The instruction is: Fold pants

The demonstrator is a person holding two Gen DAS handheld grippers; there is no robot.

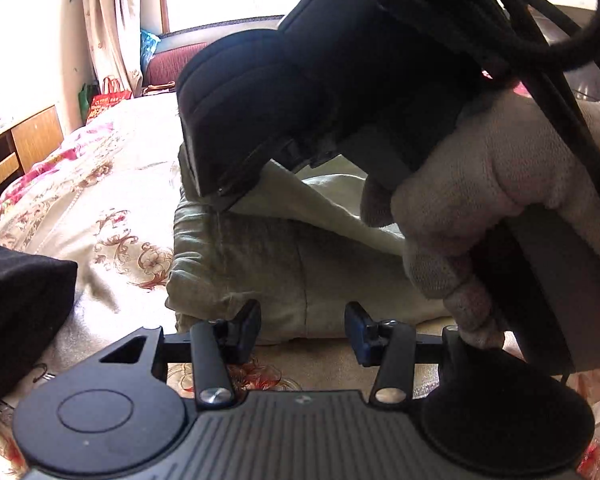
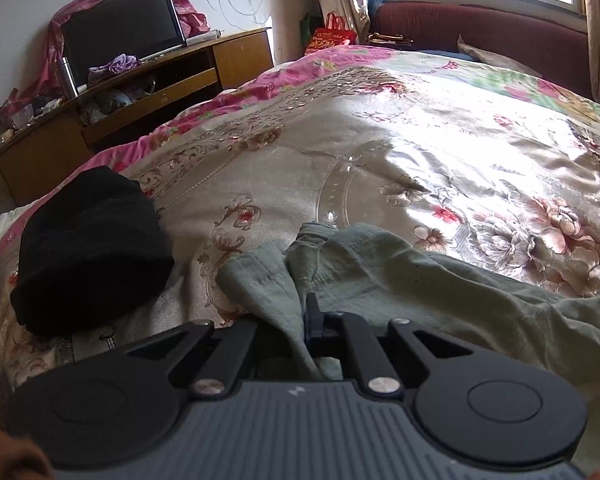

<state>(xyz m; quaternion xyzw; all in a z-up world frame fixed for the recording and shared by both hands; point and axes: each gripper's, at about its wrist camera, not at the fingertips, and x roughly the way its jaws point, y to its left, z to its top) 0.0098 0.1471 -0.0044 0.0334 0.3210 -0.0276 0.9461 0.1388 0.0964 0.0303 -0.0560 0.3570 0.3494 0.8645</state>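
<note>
The pale green pants (image 1: 268, 264) lie partly folded on the floral bedspread (image 1: 112, 184). My left gripper (image 1: 302, 330) is open and empty, its fingertips at the near edge of the folded stack. The right gripper, held in a gloved hand (image 1: 480, 208), fills the upper right of the left wrist view and pinches a raised layer of the pants. In the right wrist view my right gripper (image 2: 298, 332) is shut on a bunched fold of the pants (image 2: 400, 280), which spread to the right across the bedspread (image 2: 420, 152).
A black folded garment (image 2: 88, 252) lies on the bed to the left, also in the left wrist view (image 1: 20, 304). A wooden cabinet (image 2: 140, 92) with a monitor stands beyond the bed's left edge. A red sofa (image 2: 480, 36) is under the window.
</note>
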